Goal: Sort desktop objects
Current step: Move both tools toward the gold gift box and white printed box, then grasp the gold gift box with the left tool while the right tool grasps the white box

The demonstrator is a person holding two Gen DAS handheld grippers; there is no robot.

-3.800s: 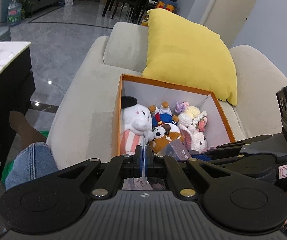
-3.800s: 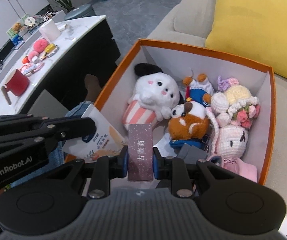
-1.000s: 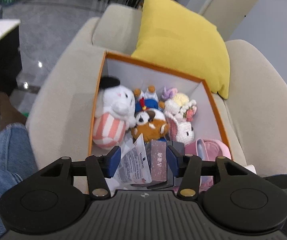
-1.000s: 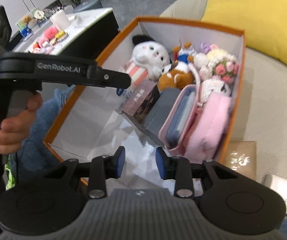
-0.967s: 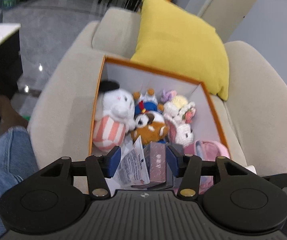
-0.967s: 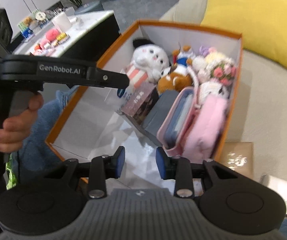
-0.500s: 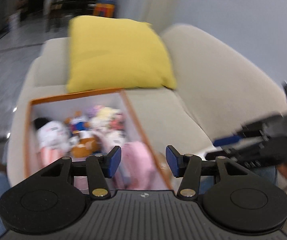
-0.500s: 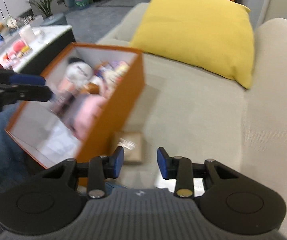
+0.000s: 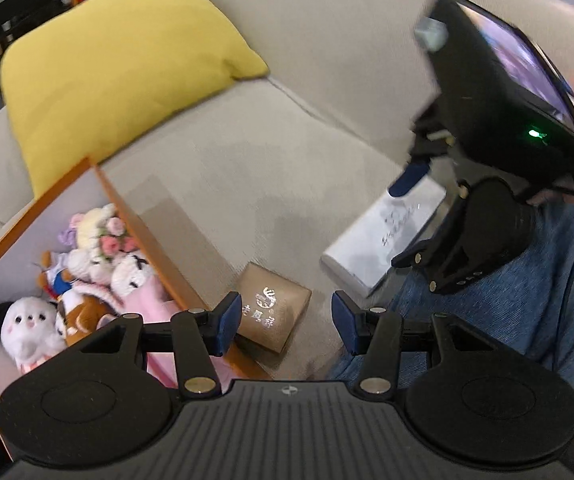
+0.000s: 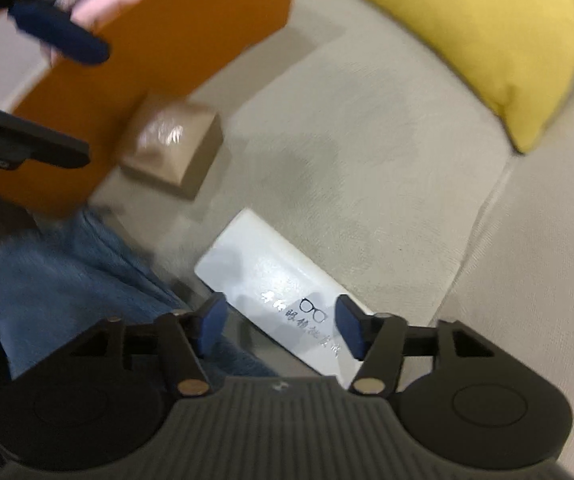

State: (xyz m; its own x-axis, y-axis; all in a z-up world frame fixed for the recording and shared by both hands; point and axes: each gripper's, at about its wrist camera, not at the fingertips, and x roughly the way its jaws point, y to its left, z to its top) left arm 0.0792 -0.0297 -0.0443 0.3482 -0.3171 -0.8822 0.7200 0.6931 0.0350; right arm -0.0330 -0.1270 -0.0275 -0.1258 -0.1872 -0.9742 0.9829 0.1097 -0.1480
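Observation:
An orange box on the beige sofa holds several plush toys and a pink pouch. A small tan box lies on the seat beside it. A white glasses case lies further right. My left gripper is open and empty, just above the tan box. My right gripper is open and empty, with the white case between its fingers.
A yellow cushion leans on the sofa back. The person's jeans-clad leg lies next to the white case. The sofa seat stretches between the box and the backrest.
Both grippers swung right, away from the orange box, toward the two boxes on the seat. Earlier they let go a paper packet and a dark card box inside the orange box.

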